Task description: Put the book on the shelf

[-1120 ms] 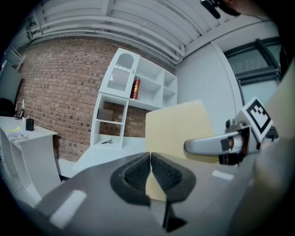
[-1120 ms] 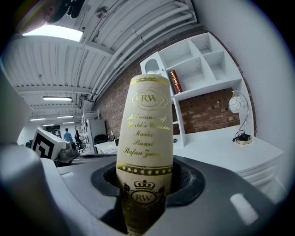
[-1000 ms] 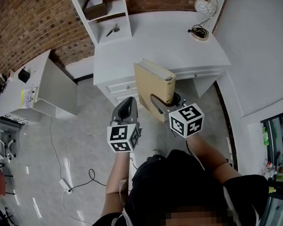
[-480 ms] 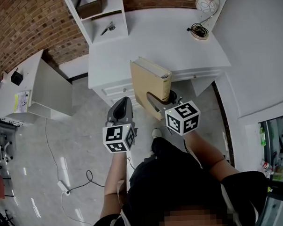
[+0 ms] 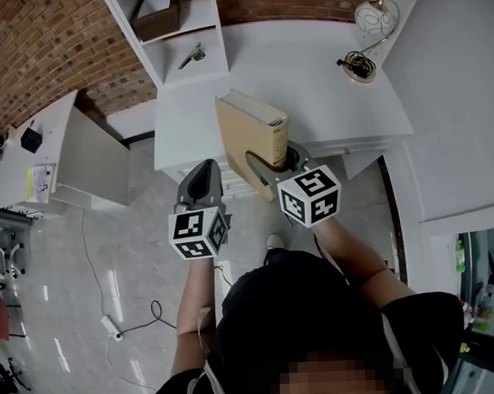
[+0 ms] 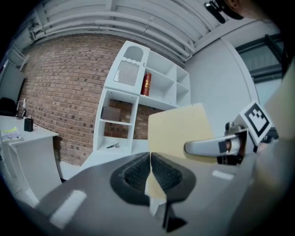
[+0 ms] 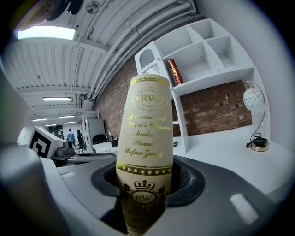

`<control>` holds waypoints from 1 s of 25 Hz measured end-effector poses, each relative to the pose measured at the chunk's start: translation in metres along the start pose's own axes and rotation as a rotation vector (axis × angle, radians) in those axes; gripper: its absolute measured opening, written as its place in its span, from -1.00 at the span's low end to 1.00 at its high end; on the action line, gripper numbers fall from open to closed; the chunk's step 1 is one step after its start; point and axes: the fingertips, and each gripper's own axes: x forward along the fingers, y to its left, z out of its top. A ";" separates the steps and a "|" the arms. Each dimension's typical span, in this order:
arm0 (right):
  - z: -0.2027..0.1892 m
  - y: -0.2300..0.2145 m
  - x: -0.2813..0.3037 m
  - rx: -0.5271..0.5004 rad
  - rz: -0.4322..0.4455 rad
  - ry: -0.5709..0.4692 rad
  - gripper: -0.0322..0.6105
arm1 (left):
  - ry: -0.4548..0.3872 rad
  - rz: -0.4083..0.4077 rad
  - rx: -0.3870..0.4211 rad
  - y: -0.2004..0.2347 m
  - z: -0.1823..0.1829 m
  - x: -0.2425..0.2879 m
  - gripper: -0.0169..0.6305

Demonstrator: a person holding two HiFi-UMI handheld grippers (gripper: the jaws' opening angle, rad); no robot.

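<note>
Between right gripper fingers: book upright, clamped near spine.

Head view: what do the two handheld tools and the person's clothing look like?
The left tool and right tool are both grey moulded shells tapering toward the jaws, lined with black ribbed pads. Each carries a white cube printed with black square markers. The person wears a black short-sleeved top.
</note>
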 end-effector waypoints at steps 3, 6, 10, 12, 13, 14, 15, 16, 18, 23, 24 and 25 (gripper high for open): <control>0.005 -0.014 0.013 -0.001 0.011 -0.002 -0.19 | 0.002 0.006 0.008 0.001 0.002 0.019 -0.91; 0.012 -0.028 0.027 0.002 0.020 -0.008 -0.19 | -0.002 0.013 0.015 0.003 0.007 0.037 -0.91; 0.021 -0.040 0.042 -0.014 0.045 -0.012 -0.19 | -0.007 0.034 0.014 0.008 0.014 0.058 -0.91; 0.025 -0.047 0.048 -0.024 0.053 -0.011 -0.19 | -0.012 0.040 0.010 0.009 0.017 0.068 -0.91; 0.029 -0.051 0.051 -0.027 0.054 -0.014 -0.19 | -0.015 0.040 0.011 0.009 0.020 0.072 -0.91; 0.032 -0.054 0.055 -0.028 0.053 -0.017 -0.19 | -0.018 0.041 0.013 0.010 0.022 0.076 -0.91; 0.035 -0.056 0.058 -0.028 0.052 -0.021 -0.19 | -0.020 0.041 0.014 0.012 0.024 0.079 -0.91; 0.036 -0.057 0.061 -0.027 0.053 -0.022 -0.19 | -0.020 0.042 0.013 0.014 0.024 0.081 -0.91; 0.036 -0.058 0.066 -0.029 0.057 -0.019 -0.19 | -0.021 0.044 0.001 0.020 0.023 0.086 -0.91; 0.040 -0.059 0.084 -0.027 0.050 -0.015 -0.19 | -0.031 0.023 -0.013 0.035 0.028 0.101 -0.91; 0.041 -0.057 0.088 -0.028 0.047 -0.017 -0.19 | -0.033 0.016 -0.011 0.040 0.030 0.105 -0.91; 0.043 -0.055 0.092 -0.031 0.042 -0.020 -0.19 | -0.034 0.007 -0.010 0.045 0.031 0.108 -0.91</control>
